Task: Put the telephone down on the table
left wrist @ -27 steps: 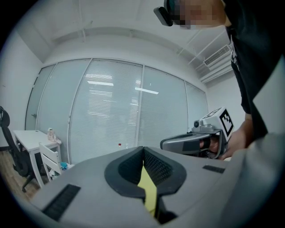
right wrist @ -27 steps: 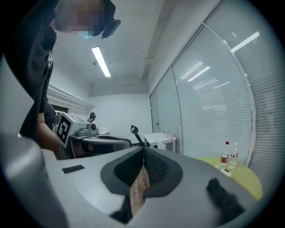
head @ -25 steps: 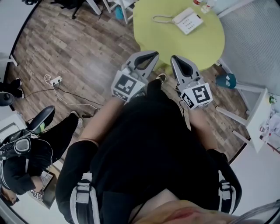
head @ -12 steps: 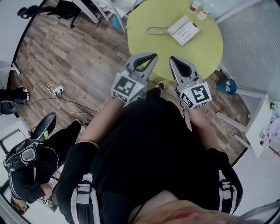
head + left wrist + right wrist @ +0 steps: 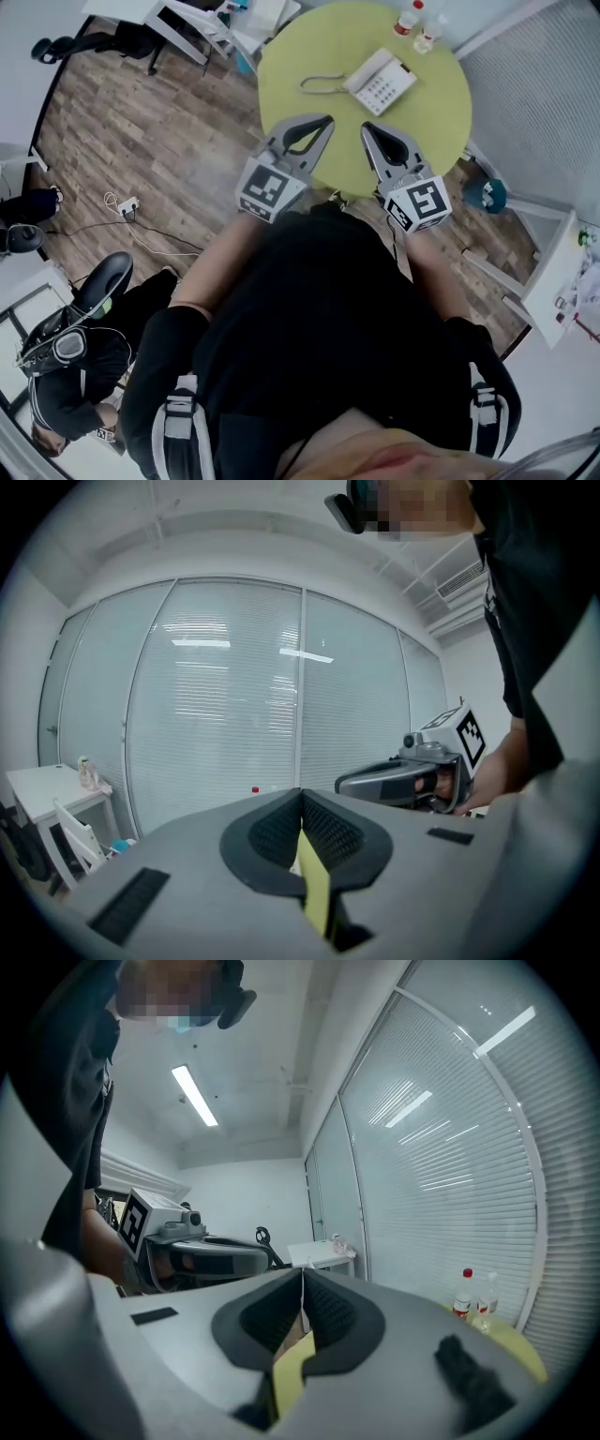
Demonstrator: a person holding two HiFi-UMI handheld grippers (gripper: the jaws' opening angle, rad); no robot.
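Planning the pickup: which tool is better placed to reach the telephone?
Right, likely. The right tool points almost straight at the telephone on the table; the left tool faces its cord instead. Both are shut and empty.

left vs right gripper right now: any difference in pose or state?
Pose: in the head view the left gripper angles up-right and the right gripper up-left, so their tips converge.
Position: the telephone on the table lies ahead of the right gripper, while the left gripper faces its cord.
Shared: both are shut with nothing between the jaws, and both are short of the telephone.
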